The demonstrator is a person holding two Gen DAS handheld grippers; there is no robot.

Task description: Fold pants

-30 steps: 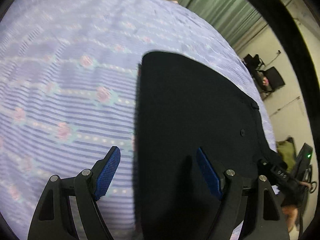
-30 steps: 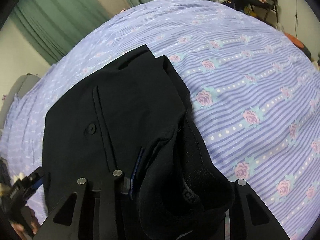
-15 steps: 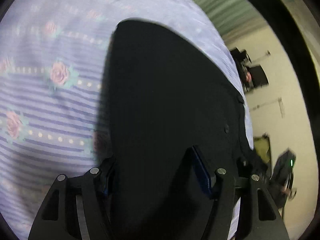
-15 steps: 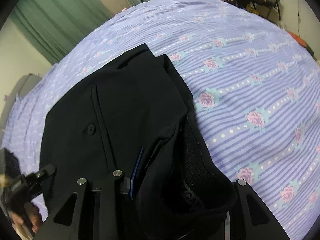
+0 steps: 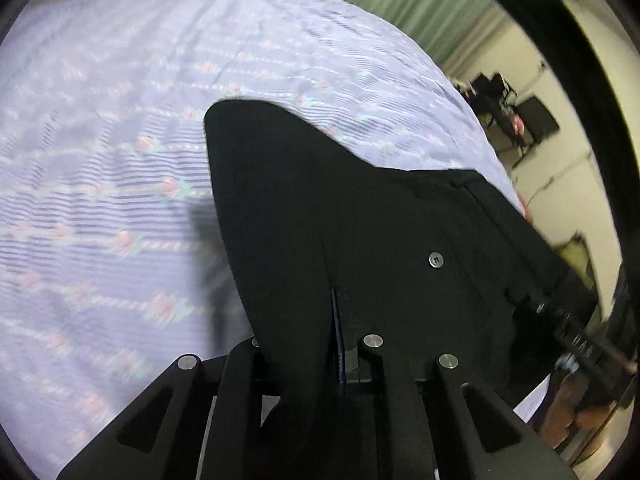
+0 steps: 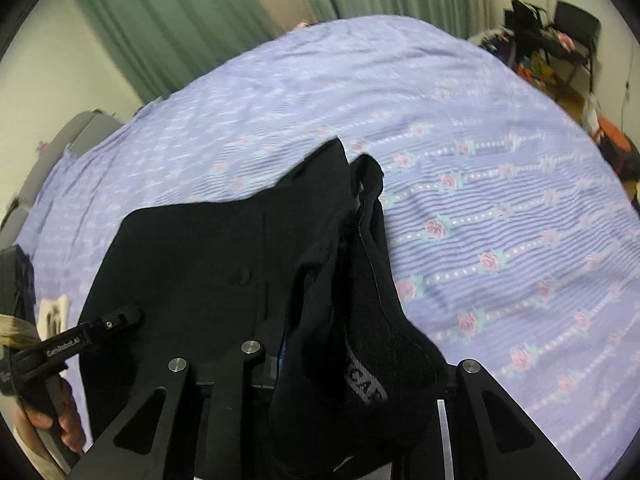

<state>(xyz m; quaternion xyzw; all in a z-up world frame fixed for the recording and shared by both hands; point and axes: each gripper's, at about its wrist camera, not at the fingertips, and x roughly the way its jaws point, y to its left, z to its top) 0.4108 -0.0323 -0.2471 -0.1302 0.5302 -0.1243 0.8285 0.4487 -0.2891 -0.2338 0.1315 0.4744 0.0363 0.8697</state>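
The black pants (image 5: pixel 360 220) hang lifted off the bed between both grippers, with a back-pocket button (image 5: pixel 436 259) showing. My left gripper (image 5: pixel 316 344) is closing, its blue pad (image 5: pixel 338 340) pinching a fold of the fabric. In the right wrist view the pants (image 6: pixel 208 264) drape over my right gripper (image 6: pixel 320 360), whose jaws are closing on the bunched waistband (image 6: pixel 364 384) with grey lettering; its pads are mostly hidden by cloth. Each view shows the other gripper at the pants' opposite corner: the right gripper (image 5: pixel 576 344) and the left gripper (image 6: pixel 80 336), held by a hand (image 6: pixel 60 420).
A bed with a purple striped, rose-patterned sheet (image 6: pixel 500 220) fills both views under the pants. Green curtains (image 6: pixel 180 20) hang behind it. Dark chairs and clutter (image 6: pixel 560 40) stand by the wall past the bed's far corner.
The left gripper's jaws went from wide open around the pants' edge to pinched on it. Both grippers rose, lifting the waist end off the sheet.
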